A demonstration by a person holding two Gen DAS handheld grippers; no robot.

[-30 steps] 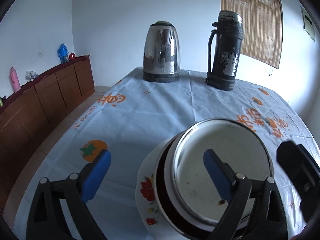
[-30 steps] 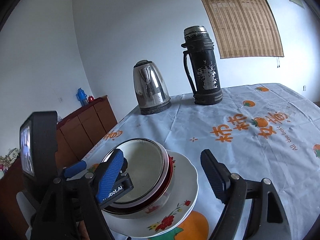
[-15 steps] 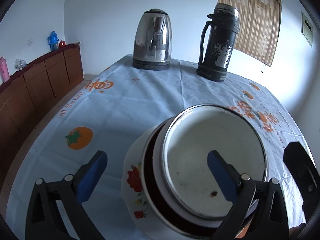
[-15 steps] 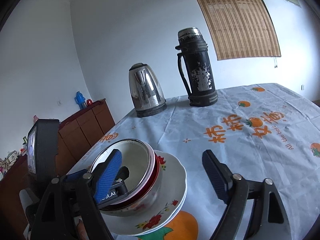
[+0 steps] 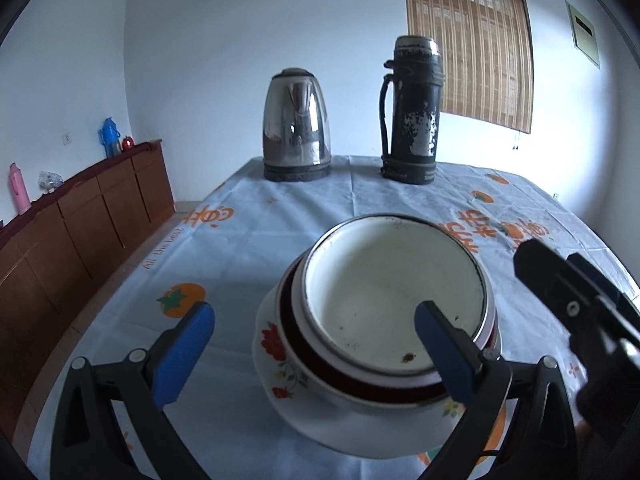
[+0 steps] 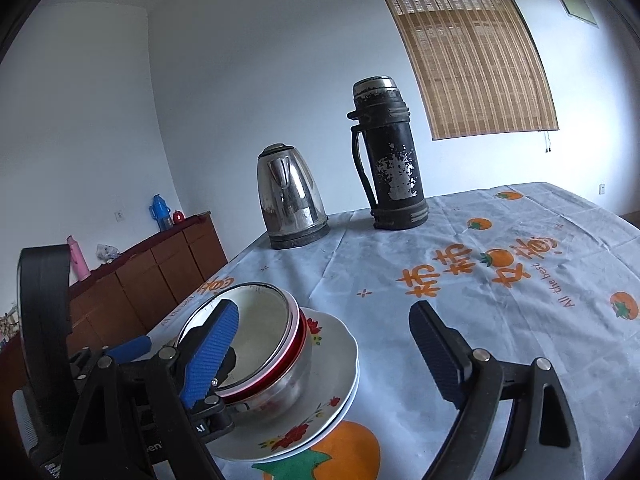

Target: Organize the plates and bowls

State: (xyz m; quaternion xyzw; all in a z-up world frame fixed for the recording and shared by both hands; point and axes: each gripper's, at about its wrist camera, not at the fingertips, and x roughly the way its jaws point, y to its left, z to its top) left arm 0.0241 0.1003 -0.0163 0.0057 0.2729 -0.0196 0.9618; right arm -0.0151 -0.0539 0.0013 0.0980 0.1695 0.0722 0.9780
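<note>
- On the counter [image 6: 480, 240], your stacked bowls [image 5: 394, 300] sit in floral plates [image 6: 332, 356].
- Left gripper [image 5: 316, 344]: jaws wide, straddling the bowl rim.
- Right gripper [image 6: 320, 344]: jaws wide, empty.

Left claw [image 5: 312, 342] open around stacked bowls [image 5: 394, 300] on floral plate [image 5: 276, 344]

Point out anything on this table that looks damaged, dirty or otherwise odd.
The black thermos at the far end has its coating flaked off in pale patches on the front. The top enamel bowl in the stack has brown specks on its white inside, near the closer rim. The kettle and flowered plates look fine.
</note>
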